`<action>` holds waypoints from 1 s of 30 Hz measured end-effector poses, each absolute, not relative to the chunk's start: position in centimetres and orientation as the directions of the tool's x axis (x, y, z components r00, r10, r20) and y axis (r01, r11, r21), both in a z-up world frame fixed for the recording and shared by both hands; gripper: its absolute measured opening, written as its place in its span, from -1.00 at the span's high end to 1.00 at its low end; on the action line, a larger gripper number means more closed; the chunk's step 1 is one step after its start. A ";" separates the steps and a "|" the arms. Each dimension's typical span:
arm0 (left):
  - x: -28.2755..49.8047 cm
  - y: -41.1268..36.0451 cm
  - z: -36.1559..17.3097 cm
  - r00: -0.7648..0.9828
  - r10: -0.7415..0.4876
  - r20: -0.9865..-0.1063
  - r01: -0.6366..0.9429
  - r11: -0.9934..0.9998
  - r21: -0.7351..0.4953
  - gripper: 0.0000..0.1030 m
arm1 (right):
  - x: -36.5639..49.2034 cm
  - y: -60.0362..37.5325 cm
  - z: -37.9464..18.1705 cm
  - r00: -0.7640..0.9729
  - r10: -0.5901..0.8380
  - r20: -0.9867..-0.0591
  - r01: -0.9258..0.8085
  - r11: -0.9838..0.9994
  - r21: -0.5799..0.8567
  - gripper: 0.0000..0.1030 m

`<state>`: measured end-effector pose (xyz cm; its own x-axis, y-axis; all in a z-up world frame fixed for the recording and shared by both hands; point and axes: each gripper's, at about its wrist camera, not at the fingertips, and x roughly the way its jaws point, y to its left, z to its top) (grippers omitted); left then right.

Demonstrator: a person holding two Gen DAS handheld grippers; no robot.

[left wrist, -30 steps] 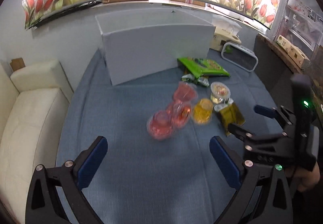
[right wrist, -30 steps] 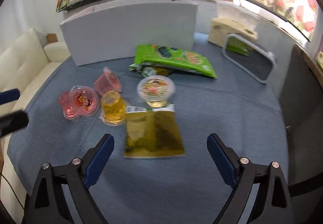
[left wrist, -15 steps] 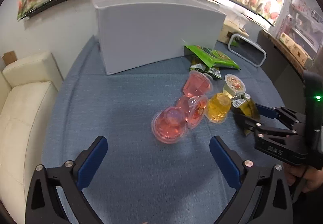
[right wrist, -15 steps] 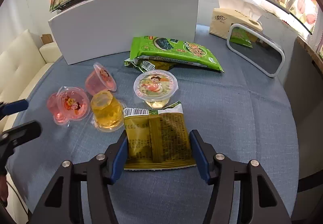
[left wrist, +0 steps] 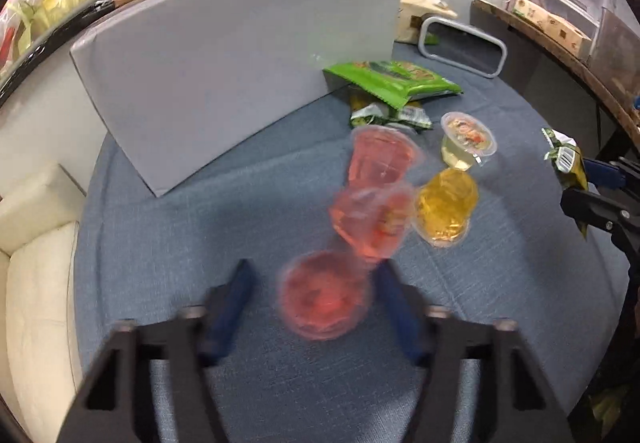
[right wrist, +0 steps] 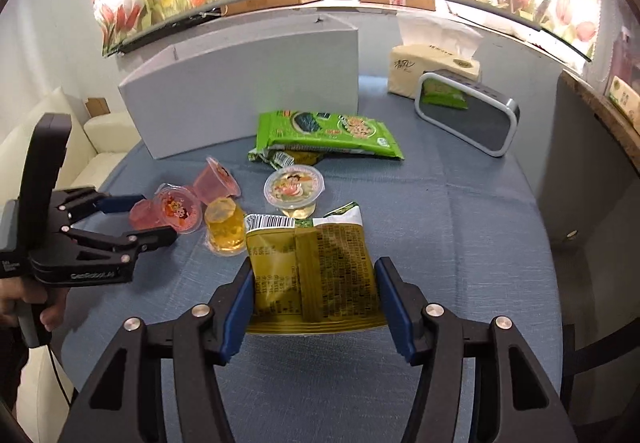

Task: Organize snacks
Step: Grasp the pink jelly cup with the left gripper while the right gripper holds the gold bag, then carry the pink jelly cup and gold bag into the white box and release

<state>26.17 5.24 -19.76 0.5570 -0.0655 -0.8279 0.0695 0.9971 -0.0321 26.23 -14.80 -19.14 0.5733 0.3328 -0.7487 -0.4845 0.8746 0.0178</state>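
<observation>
Right wrist view: biggest thing I see is the round table (right wrist: 460, 235) w/ blue cloth, then the white box (right wrist: 248, 83) standing at the back. To its right a tissue box (right wrist: 434, 69), and in front of that a grey-framed clock (right wrist: 468, 119) w/ dark glossy face. Green snack bag (right wrist: 328, 133) lies flat near the white box, partly over a smaller packet (right wrist: 280, 158).

My right gripper (right wrist: 314, 307) is clamped on the olive snack packet (right wrist: 316, 275); both blue pads press its side edges, and the left wrist view shows it off the cloth. Jaws have just been closing.

Past the packet sit the jelly cups: clear one w/ cartoon lid (right wrist: 294, 189) upright, yellow one (right wrist: 225, 225) just left of it, upside down. Then 3 pink ones: one tipped on its side (right wrist: 214, 181), one w/ lid facing me (right wrist: 178, 209), last one (right wrist: 142, 215) partly hidden behind it.

Left wrist view is blurry. My left gripper (left wrist: 314, 295) has just been closing its jaws around the nearest pink cup (left wrist: 324, 293), which is still on the cloth. Right pad looks at the rim, left pad shows a gap, so not gripping yet as far as I can tell. A hand (right wrist: 28, 303) holds that gripper's handle at frame edge.
</observation>
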 end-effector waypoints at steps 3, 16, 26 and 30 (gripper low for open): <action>26.1 5.4 -19.7 0.556 -0.067 -0.829 0.058 0.997 -0.042 0.01 | 26.1 -14.8 -18.7 0.579 0.339 -0.742 -0.483 0.875 0.023 -0.22; 23.7 5.9 -16.7 0.633 -0.081 -0.770 0.052 0.997 -0.063 0.12 | 24.7 -13.4 -17.0 0.595 0.358 -0.720 -0.513 0.858 0.003 -0.22; 22.8 4.8 -12.4 0.688 -0.102 -0.719 0.087 0.995 -0.057 0.13 | 23.6 -12.6 -15.4 0.621 0.374 -0.689 -0.538 0.842 -0.028 -0.22; 24.0 4.9 -9.4 0.721 -0.082 -0.688 0.074 0.996 -0.042 0.13 | 24.6 -11.7 -13.3 0.635 0.391 -0.666 -0.558 0.829 -0.046 -0.22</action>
<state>23.99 4.93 -9.38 0.7206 -0.0819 -0.6885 0.0735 0.9964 -0.0416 24.62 -11.66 -13.27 0.6354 0.3906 -0.6661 -0.5575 0.8289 -0.0458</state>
